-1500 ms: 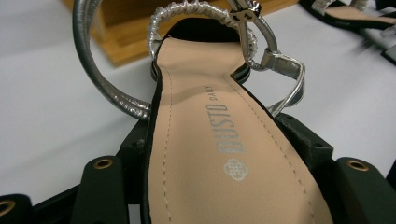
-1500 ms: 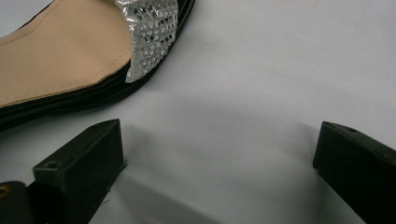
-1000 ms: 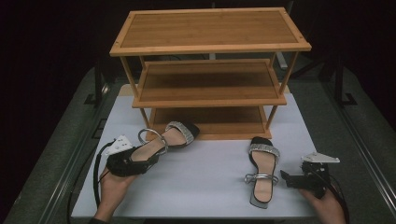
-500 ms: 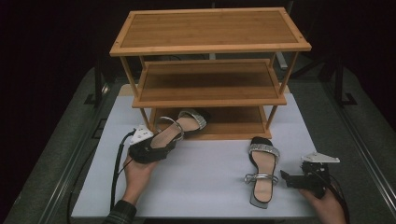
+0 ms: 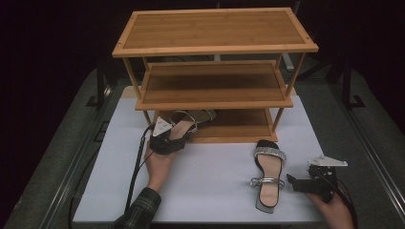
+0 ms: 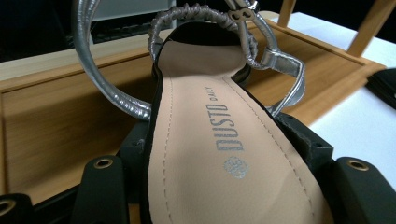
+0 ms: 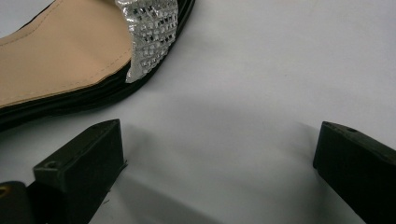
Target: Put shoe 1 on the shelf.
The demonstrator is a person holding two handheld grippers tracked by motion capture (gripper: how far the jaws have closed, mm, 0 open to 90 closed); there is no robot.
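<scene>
My left gripper (image 5: pixel 168 141) is shut on the heel end of a black sandal (image 5: pixel 190 122) with silver straps and a tan insole (image 6: pixel 219 149). The sandal's toe reaches in over the bottom shelf (image 5: pixel 239 128) of a three-tier wooden rack (image 5: pixel 215 29); I cannot tell whether it touches the board. In the left gripper view both jaws of the gripper (image 6: pixel 229 186) press the sole's edges. A second, matching sandal (image 5: pixel 267 174) lies flat on the white mat (image 5: pixel 215 183). Just right of it my right gripper (image 5: pixel 292 184) rests open, its jaws (image 7: pixel 219 163) wide apart beside that sandal (image 7: pixel 70 60).
The rack stands at the mat's far edge, with its middle shelf (image 5: pixel 212 86) and top shelf bare. Dark grey table surface (image 5: pixel 363 143) and metal rails flank the mat. A black cable (image 5: pixel 136 176) trails from the left gripper along the forearm.
My left hand has carried the sandal forward and to the right, from the open mat to the rack, so its toe now lies over the bottom shelf. The right gripper has not moved.
</scene>
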